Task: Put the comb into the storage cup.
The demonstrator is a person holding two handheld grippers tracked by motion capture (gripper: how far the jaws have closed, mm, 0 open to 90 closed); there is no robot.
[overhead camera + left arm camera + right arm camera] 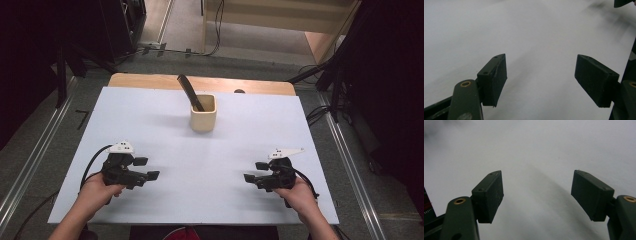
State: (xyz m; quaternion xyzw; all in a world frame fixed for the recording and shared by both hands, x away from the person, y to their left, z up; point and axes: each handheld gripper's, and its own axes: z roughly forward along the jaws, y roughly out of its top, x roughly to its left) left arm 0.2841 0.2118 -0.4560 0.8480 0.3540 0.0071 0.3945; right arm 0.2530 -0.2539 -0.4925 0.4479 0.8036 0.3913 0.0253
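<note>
A cream square cup (pixel 203 114) stands at the middle back of the white table (pixel 150 110), with a flat black tool (pixel 190 91) leaning out of it to the upper left. My left gripper (pixel 146 168) rests low at the front left, jaws wide apart and pointing right, nothing between them. My right gripper (pixel 254 171) sits at the front right, pointing left, also open and holding nothing. In the left gripper view the left gripper (pixel 541 80) frames bare white table; the right gripper (pixel 537 195) does the same in its own view.
The white sheet covers a wooden tabletop (pixel 150 80) whose far edge shows behind it. Metal rails (pixel 30 160) run along both sides on the floor, with cables (pixel 320 112) at the far right. A small dark knob (pixel 239 91) sits at the table's back edge.
</note>
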